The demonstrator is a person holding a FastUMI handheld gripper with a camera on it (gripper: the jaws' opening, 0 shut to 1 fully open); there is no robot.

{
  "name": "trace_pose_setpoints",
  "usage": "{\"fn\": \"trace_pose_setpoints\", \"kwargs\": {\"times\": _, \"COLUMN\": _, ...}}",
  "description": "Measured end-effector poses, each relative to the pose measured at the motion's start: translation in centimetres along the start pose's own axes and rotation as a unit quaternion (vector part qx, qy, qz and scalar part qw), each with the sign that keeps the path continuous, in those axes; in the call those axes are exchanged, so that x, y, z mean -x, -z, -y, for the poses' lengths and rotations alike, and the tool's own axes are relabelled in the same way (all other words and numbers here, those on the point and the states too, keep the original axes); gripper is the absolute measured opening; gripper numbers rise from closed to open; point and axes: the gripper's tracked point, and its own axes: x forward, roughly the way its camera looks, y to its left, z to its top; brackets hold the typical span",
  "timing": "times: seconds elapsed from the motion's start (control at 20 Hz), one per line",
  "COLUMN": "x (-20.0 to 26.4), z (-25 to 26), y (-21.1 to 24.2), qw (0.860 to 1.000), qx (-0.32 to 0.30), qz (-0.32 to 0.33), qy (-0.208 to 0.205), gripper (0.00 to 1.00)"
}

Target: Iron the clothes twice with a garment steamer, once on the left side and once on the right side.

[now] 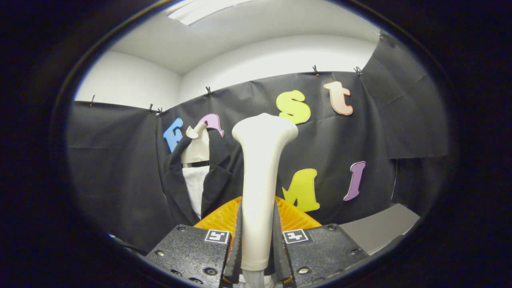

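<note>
Currently, grip: the gripper [258,240] has its jaws clamped on the handle of the garment steamer [260,176], one finger on each side of the white shaft, which stands nearly upright between them.
Steamer head: it flares out at the top of the shaft, well above the fingers, and I cannot tell which way its steam face points.
Clothes: a dark jacket [212,180] over a white shirt [196,188] hangs on a pale mannequin bust [197,146], beyond the steamer and to its left, clearly apart from it.
Behind the steamer: an orange ribbed basket [294,218] sits low, right behind the shaft, partly hidden by the fingers.
Right of the steamer: a grey desk [380,226] edge lies low and further back.
Stage, as a judgement: the head has not reached the garment, so neither pass looks begun.
Risk, slip: the shaft is smooth and tapered, so a loose hold could let it twist or slide while it sweeps.
Risk, snag: the open lapels could catch the flared head and drag the jacket off the bust's shoulders.
Risk, aim: the shaft blocks much of the gripper view, so the head could land on the shirt gap or miss a side panel.
Risk, basket: swinging left too low could knock the basket.
</note>
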Motion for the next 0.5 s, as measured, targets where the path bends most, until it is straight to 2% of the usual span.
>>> {"fn": "trace_pose_setpoints", "kwargs": {"times": 0.2, "x": -2.6, "z": -2.9, "y": 0.3, "qw": 1.000, "qx": 0.005, "qz": -0.010, "qy": -0.008, "gripper": 0.36}}
{"fn": "trace_pose_setpoints", "kwargs": {"times": 0.5, "x": -4.2, "z": -5.4, "y": 2.1, "qw": 0.999, "qx": 0.019, "qz": -0.029, "qy": -0.018, "gripper": 0.36}}
